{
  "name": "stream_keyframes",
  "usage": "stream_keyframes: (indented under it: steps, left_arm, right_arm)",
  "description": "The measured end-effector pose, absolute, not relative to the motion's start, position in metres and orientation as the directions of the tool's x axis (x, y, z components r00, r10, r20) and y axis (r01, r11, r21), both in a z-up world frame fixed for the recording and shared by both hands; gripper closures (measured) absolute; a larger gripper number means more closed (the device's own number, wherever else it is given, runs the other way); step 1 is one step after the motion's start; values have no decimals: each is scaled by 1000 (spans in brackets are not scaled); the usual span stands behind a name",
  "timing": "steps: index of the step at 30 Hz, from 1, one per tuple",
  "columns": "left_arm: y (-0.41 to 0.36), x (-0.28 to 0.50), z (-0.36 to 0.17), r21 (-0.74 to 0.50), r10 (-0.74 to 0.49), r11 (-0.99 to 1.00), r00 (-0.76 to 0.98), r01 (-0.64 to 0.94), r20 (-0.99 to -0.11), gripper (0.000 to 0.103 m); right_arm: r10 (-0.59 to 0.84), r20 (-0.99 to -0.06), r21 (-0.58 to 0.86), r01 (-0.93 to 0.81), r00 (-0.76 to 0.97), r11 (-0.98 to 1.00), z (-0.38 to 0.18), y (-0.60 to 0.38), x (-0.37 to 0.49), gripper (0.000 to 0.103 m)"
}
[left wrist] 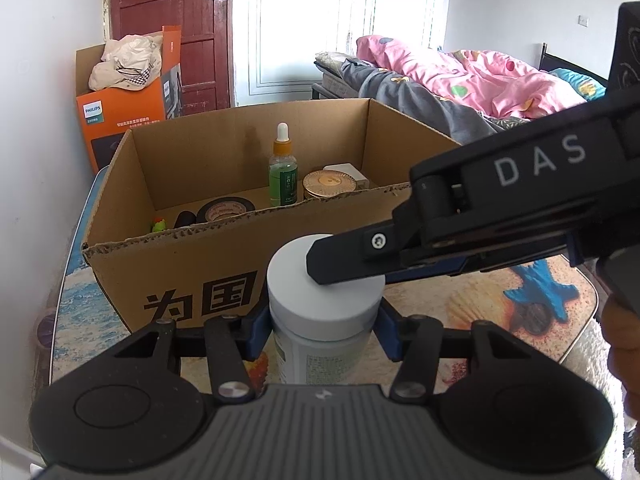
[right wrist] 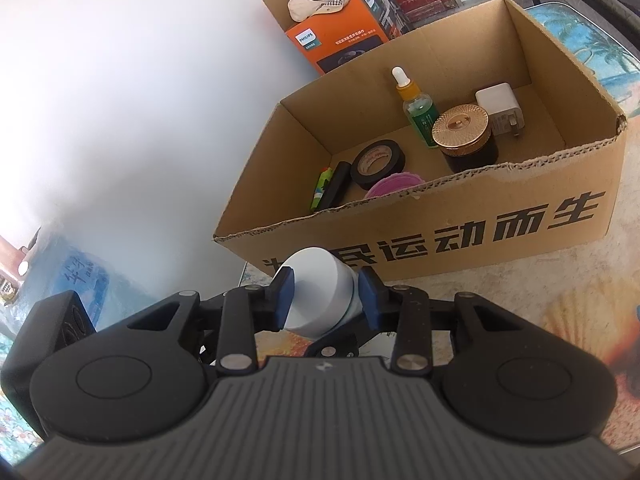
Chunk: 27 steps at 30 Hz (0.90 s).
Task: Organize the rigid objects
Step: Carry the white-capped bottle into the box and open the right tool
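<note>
Left gripper [left wrist: 324, 330] points downward, its 2 blue pads clamped on the white jar [left wrist: 320, 344] just below its lid [left wrist: 326, 280]. Right gripper [right wrist: 326, 300] reaches in from the side, its pads closed across that lid. The jar stands upright, long axis vertical, directly before the cardboard box [left wrist: 192, 268].

Left wrist view: looks forward and down along its fingers, close over a jar [left wrist: 324, 300], toward the box [left wrist: 192, 280], with a bed [left wrist: 460, 76] beyond. Right wrist view: rolled, close on the same jar [right wrist: 320, 296] from its side, facing the box [right wrist: 480, 224] and wall [right wrist: 120, 100]. Both views share jar, box and table [left wrist: 460, 304].
</note>
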State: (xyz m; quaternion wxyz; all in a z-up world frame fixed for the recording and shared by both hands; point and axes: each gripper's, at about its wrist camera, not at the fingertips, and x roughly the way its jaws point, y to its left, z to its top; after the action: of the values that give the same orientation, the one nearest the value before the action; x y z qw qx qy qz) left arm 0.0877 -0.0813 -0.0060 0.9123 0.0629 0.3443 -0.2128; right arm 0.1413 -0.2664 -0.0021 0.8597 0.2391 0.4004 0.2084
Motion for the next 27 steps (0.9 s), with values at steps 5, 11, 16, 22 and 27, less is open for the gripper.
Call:
stream_keyframes:
  steps: [5, 11, 16, 22, 27]
  left_arm:
    - [-82, 85, -3, -25, -344, 901, 678, 433, -650, 49]
    - [-83, 81, 1, -14, -343, 900, 689, 435, -638, 49]
    - [-80, 74, 4, -4, -342, 900, 701, 436, -626, 49]
    - [-78, 67, 11, 6, -340, 901, 716, 433, -610, 49]
    - [-77, 61, 20, 16, -341, 901, 731, 434, -591, 49]
  right_arm:
    - [550, -586, 576, -171, 595, 799, 0, -266, 139, 68]
    - [552, -576, 575, -181, 603, 798, 6, -267, 134, 68]
    - [555, -566, 573, -193, 609, 796, 12, -266, 128, 68]
    - [559, -551, 568, -212, 620, 795, 20, -265, 120, 68]
    - [562, -533, 566, -227, 633, 793, 30, -265, 112, 68]
